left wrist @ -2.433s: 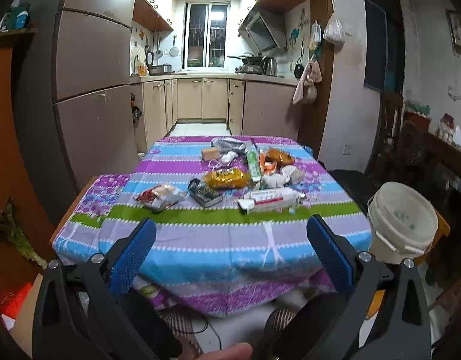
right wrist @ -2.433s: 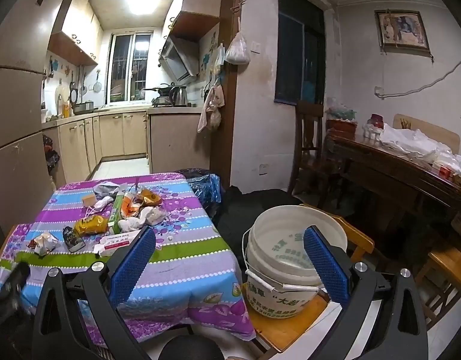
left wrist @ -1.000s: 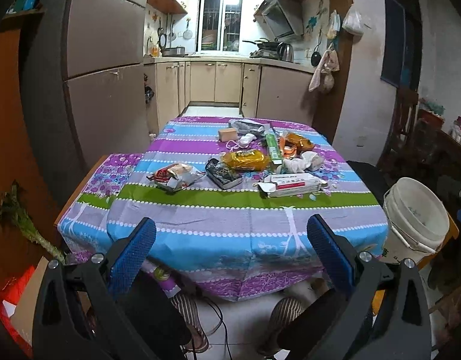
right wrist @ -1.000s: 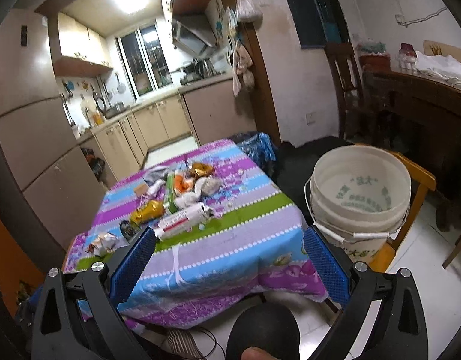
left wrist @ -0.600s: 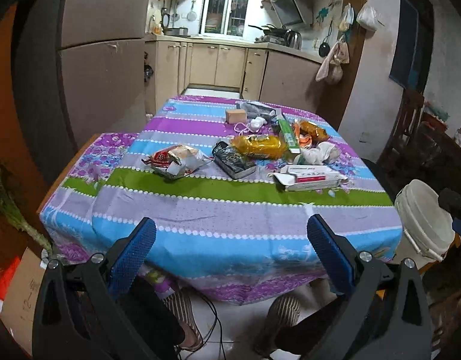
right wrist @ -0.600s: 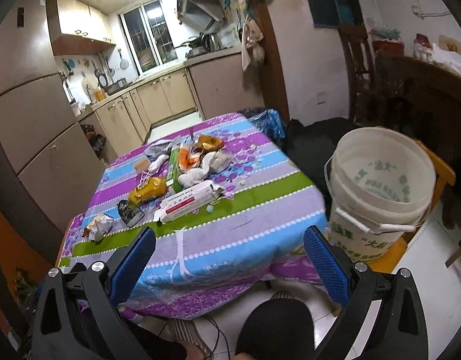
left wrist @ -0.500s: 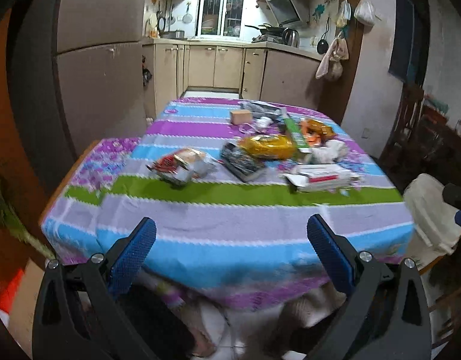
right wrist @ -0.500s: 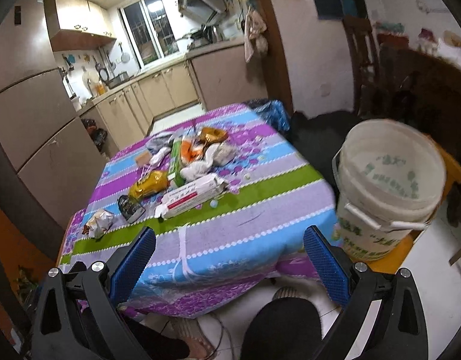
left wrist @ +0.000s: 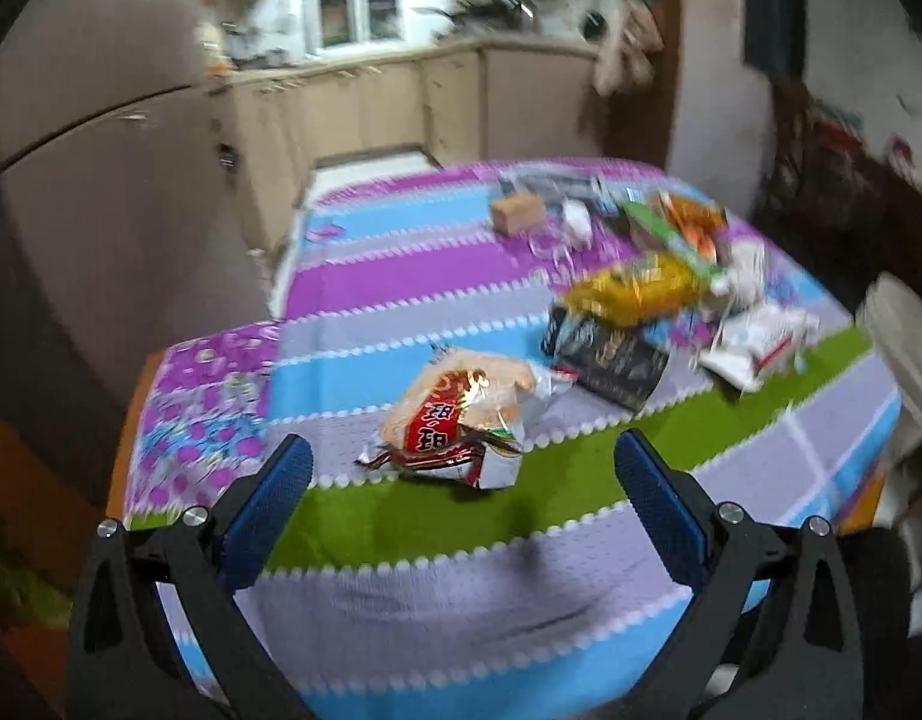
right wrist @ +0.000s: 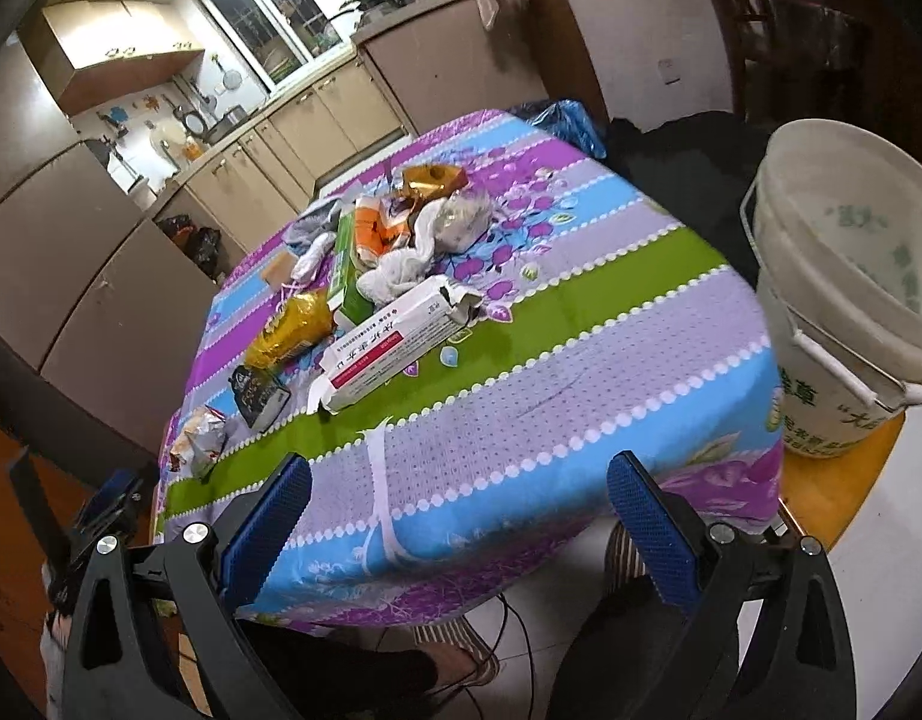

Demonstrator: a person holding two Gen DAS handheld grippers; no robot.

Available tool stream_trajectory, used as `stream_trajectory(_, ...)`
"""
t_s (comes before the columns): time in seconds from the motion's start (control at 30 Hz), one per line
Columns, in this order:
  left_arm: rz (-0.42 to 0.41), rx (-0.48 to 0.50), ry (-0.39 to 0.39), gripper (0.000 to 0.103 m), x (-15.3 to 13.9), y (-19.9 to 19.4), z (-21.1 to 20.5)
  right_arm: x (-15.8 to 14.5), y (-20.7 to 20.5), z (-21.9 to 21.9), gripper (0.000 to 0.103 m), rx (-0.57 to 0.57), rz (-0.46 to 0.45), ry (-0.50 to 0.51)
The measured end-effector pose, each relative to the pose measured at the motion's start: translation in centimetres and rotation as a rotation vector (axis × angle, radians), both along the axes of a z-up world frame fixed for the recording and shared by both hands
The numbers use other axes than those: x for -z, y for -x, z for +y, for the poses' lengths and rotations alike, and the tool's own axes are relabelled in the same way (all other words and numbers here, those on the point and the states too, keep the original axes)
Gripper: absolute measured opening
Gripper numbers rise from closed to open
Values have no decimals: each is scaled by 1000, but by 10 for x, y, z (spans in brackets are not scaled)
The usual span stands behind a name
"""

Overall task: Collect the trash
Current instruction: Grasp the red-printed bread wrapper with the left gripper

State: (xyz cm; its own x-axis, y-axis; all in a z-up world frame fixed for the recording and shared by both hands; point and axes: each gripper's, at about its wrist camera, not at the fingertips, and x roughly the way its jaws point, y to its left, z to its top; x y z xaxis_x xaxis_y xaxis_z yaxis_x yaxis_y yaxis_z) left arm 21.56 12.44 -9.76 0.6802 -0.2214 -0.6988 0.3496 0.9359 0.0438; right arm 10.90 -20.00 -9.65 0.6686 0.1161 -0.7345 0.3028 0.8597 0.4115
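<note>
Trash lies on a striped tablecloth [left wrist: 437,516]. A red and silver snack wrapper [left wrist: 461,414] lies just ahead of my open, empty left gripper [left wrist: 461,504], which hovers over the table's near edge. Behind it lie a black packet [left wrist: 616,354], a yellow bag [left wrist: 634,288] and a white box [left wrist: 754,342]. In the right wrist view my right gripper [right wrist: 461,510] is open and empty, off the table's near edge. The white box [right wrist: 395,342], yellow bag [right wrist: 293,324] and crumpled tissues [right wrist: 413,258] lie beyond it. A white bucket [right wrist: 844,276] stands at the right.
The bucket sits on a wooden stool [right wrist: 832,480] beside the table. Kitchen cabinets [right wrist: 317,132] stand behind the table and a tall cupboard [left wrist: 101,210] stands to its left. The left gripper's blue pad [right wrist: 110,495] shows at the table's left corner. Legs and cables are under the table.
My left gripper has moved forward and left over the table edge, close to the snack wrapper; its view is blurred by motion. My right gripper has risen and tilted down toward the table.
</note>
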Motion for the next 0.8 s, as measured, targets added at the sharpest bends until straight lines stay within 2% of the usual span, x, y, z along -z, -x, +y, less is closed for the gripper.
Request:
stream_trajectory(0.17, 23, 126, -45, 95, 17, -25, -6, 5, -15, 13, 98, -59, 10, 36)
stream_trajectory(0.37, 39, 209, -95, 87, 30, -48, -10, 9, -34, 27, 98, -106, 17, 88)
stream_trajectory(0.53, 68, 256, -68, 76, 38, -58, -6, 10, -49, 41, 98, -153, 6, 146)
stream_trajectory(0.6, 77, 272, -65, 66, 42, -60, -7, 10, -55, 48, 97, -178, -13, 165)
stream_trajectory(0.7, 77, 271, -45, 62, 43, -60, -6, 7, -65, 55, 92, -209, -55, 188)
stream_trajectory(0.8, 73, 269, -17, 58, 43, -59, -4, 8, -73, 57, 88, -215, -60, 190)
